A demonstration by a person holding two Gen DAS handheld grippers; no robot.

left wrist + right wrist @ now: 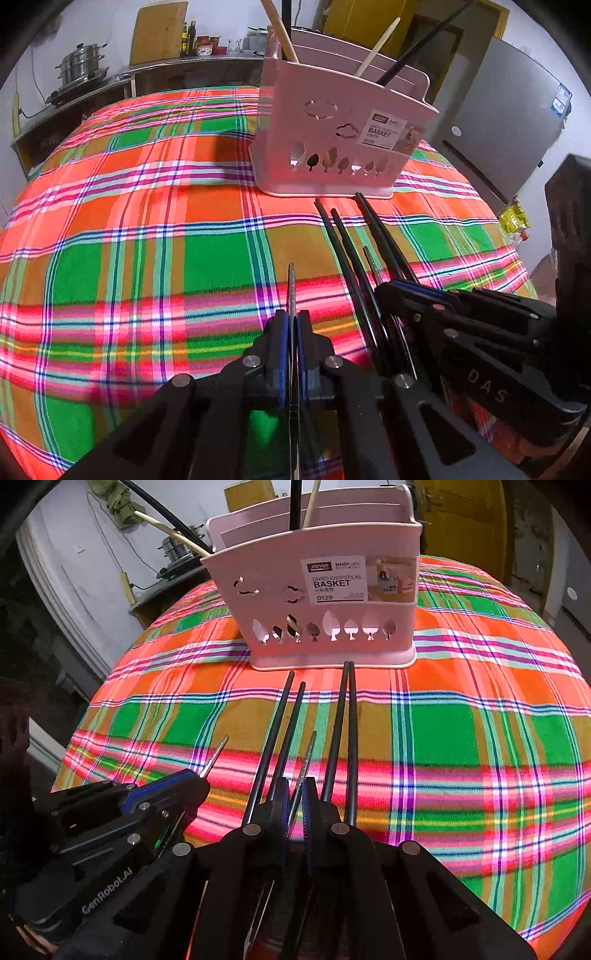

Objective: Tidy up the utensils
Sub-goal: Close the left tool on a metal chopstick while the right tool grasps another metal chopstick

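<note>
A pink divided chopstick basket (340,136) (317,590) stands on the plaid tablecloth (147,229), with wooden and black utensils upright in it. Several black chopsticks (343,240) (347,720) lie on the cloth in front of it, pointing at the basket. My left gripper (292,317) (201,775) is shut on a thin metal chopstick (291,288) (216,755) that sticks out forward. Just to its right, my right gripper (295,784) (388,286) is shut on a second thin metal chopstick (308,753) (371,262), above the black ones.
The round table drops away on all sides. Behind it a counter carries a steel pot (83,62) and bottles (188,37). A grey fridge (509,122) stands at the right and a yellow door (461,524) behind the basket.
</note>
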